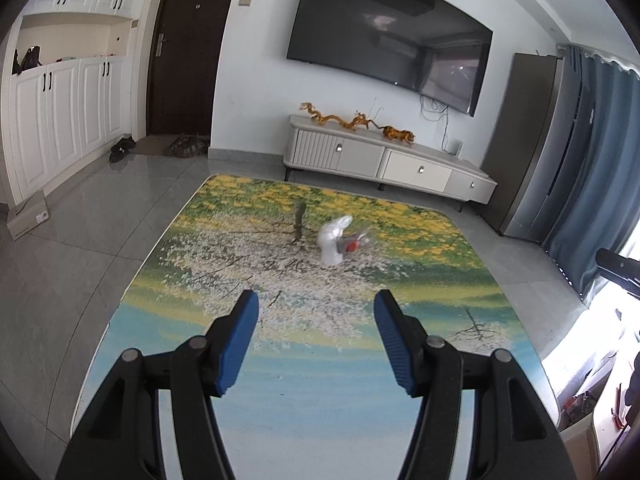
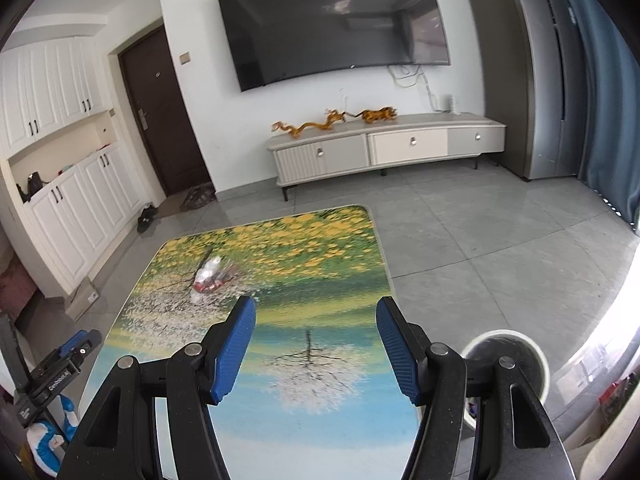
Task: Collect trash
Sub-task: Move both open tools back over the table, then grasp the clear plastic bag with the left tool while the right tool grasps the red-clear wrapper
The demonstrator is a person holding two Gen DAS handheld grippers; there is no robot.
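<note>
A crumpled white tissue with a clear wrapper showing red (image 1: pixel 338 240) lies on the painted tabletop (image 1: pixel 240 248), toward its far half. My left gripper (image 1: pixel 316 304) hovers over the near middle of the table, open, nothing between its blue pads, the trash straight ahead and apart from it. In the right wrist view the same trash (image 2: pixel 210 274) lies ahead to the left. My right gripper (image 2: pixel 316 308) is open and empty above the table (image 2: pixel 340 280). The left gripper (image 2: pixel 78 346) shows at that view's lower left edge.
A round white bin with a dark liner (image 2: pixel 506 360) stands on the floor beside the table's right edge. A TV cabinet (image 1: pixel 384 156) with dragon figures lines the far wall under a wall television. A cardboard box (image 1: pixel 28 216) lies on the floor at left.
</note>
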